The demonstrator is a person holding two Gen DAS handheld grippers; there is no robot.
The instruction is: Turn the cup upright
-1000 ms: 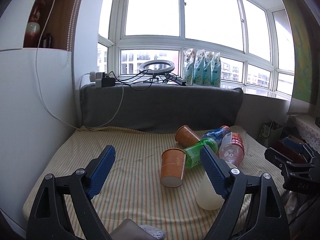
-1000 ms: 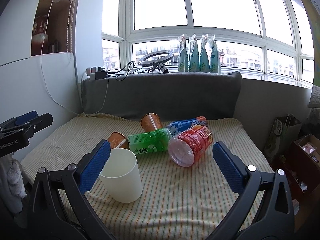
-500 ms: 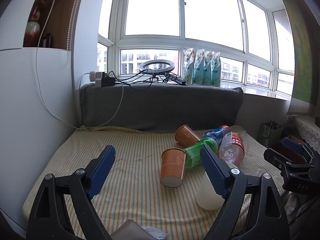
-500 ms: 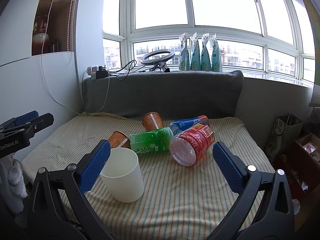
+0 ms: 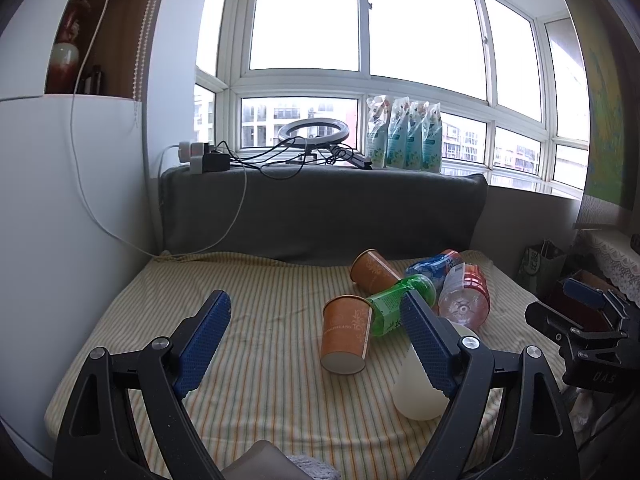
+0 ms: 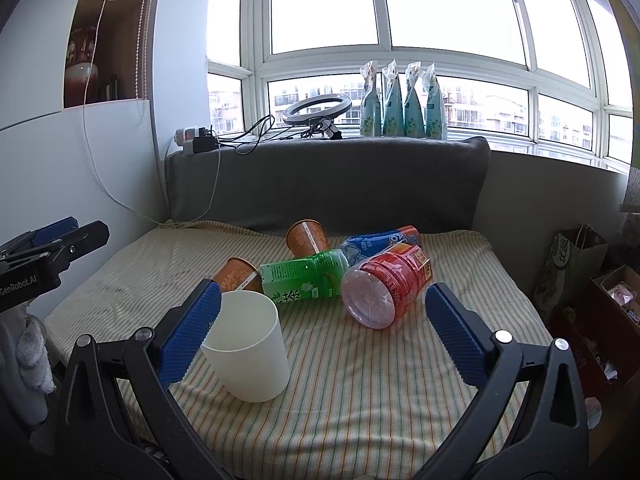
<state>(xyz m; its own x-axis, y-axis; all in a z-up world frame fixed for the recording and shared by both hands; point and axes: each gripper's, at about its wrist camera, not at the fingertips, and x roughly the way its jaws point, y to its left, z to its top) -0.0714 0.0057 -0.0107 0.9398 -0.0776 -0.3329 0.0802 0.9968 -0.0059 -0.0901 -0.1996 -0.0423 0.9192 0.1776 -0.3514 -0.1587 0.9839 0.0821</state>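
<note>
A white cup (image 6: pixel 250 346) stands upright, mouth up, near the front of the striped cloth (image 6: pixel 360 380); in the left wrist view (image 5: pixel 420 388) my finger half hides it. Two orange paper cups lie on their sides: one near (image 5: pixel 345 334) (image 6: pixel 237 275), one farther back (image 5: pixel 372 271) (image 6: pixel 308 238). My left gripper (image 5: pixel 316 340) is open and empty, well short of the near orange cup. My right gripper (image 6: pixel 320 332) is open and empty, its left finger just beside the white cup.
A green bottle (image 6: pixel 304 280), a blue bottle (image 6: pixel 376 242) and a red-labelled clear bottle (image 6: pixel 386 286) lie heaped with the orange cups. A grey cushion (image 6: pixel 328 184) backs the cloth. A white wall (image 5: pixel 60 220) is left; boxes and a bag (image 6: pixel 568 264) are right.
Both views have shifted slightly; the objects sit a touch lower and nearer in the right wrist view. Nothing on the cloth has moved and both grippers stay open.
</note>
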